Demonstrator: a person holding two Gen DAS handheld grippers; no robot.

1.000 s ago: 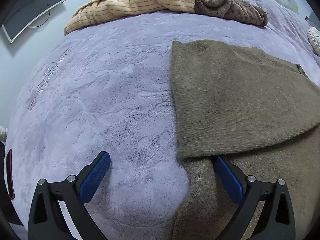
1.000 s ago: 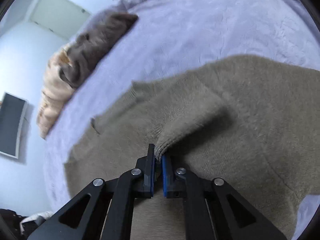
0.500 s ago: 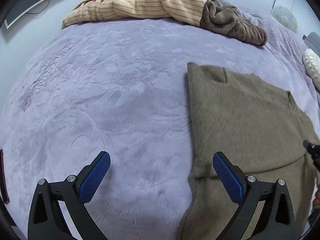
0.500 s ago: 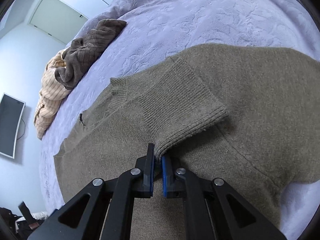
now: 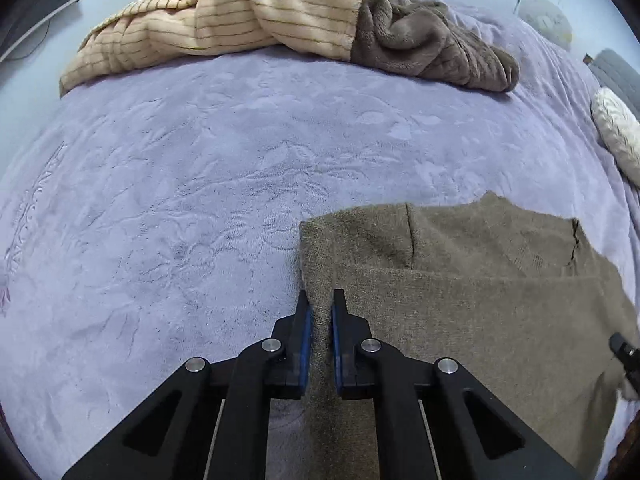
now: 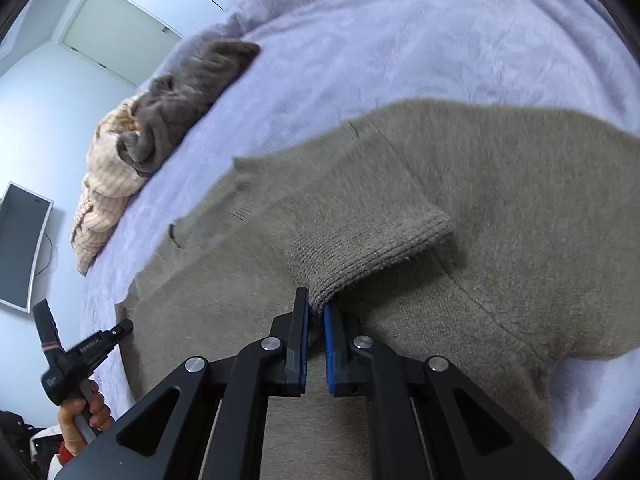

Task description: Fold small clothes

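An olive-brown knit sweater (image 5: 460, 312) lies flat on the lilac bedspread (image 5: 200, 200), partly folded over itself. My left gripper (image 5: 320, 300) is at the sweater's left edge; its jaws are closing and the blue pads pinch that edge between them. In the right wrist view the sweater (image 6: 520, 184) spreads ahead, and its ribbed sleeve cuff (image 6: 372, 248) is lifted off the body. My right gripper (image 6: 316, 304) is shut on the corner of that cuff. At the left of that view, a person's hand (image 6: 86, 412) holds the left gripper's handle.
A beige striped blanket (image 5: 240, 12) and a brown plush throw (image 5: 432, 48) are heaped at the far side of the bed. A white cushion (image 5: 616, 136) lies at the right edge. A dark monitor (image 6: 20, 240) hangs on the wall.
My left gripper has moved right to the sweater's left edge and gone from wide open to closed on it. The right gripper keeps hold of the cuff.
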